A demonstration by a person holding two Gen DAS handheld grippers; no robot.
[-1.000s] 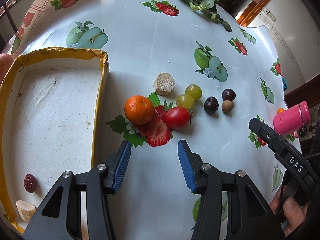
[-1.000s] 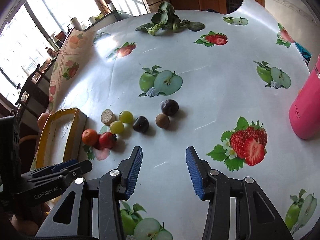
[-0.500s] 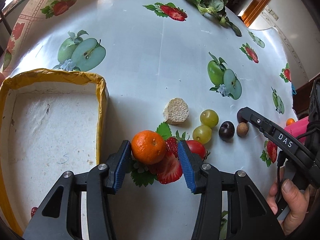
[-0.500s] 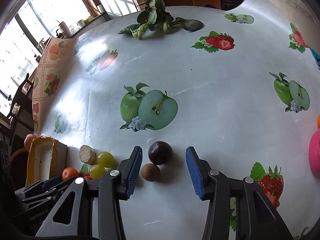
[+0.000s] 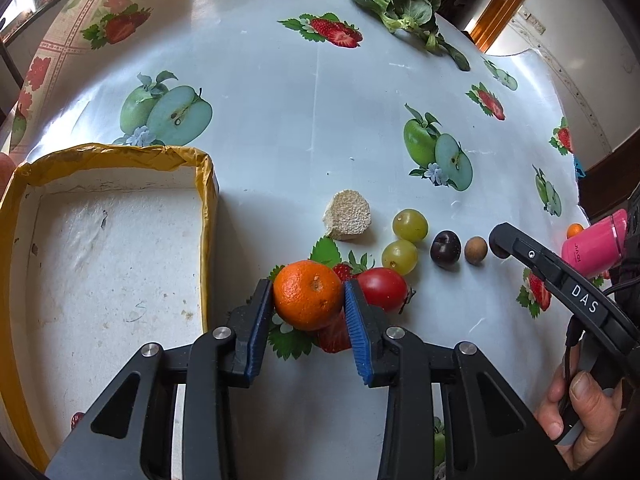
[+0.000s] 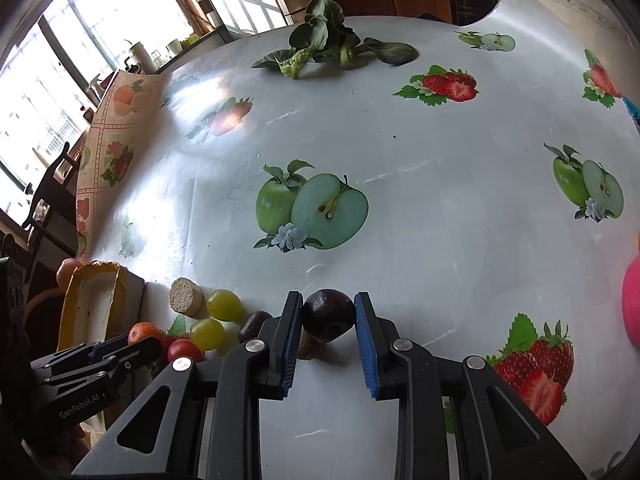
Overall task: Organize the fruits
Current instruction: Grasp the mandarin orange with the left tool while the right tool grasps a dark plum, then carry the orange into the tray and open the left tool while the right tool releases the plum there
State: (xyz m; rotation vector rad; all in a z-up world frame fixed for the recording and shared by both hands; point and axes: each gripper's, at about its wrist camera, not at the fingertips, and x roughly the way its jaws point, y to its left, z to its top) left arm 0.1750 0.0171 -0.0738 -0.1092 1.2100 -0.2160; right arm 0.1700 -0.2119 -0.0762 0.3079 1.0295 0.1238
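Printed words on the two tools

"DAS" stands in white on the right tool (image 5: 500, 240); "GenRobot.AI" stands on the left tool (image 6: 144, 350). The pink bottle's (image 5: 596, 248) lettering is unreadable.

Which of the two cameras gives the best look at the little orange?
The left wrist view: the orange fills the near centre, pinched between the left gripper pads. In the right wrist view it is a small orange sliver partly hidden behind that gripper.

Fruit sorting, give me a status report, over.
Left gripper just closed on the orange. Right gripper just closed on the dark plum. Tray beside orange, nothing in the way.
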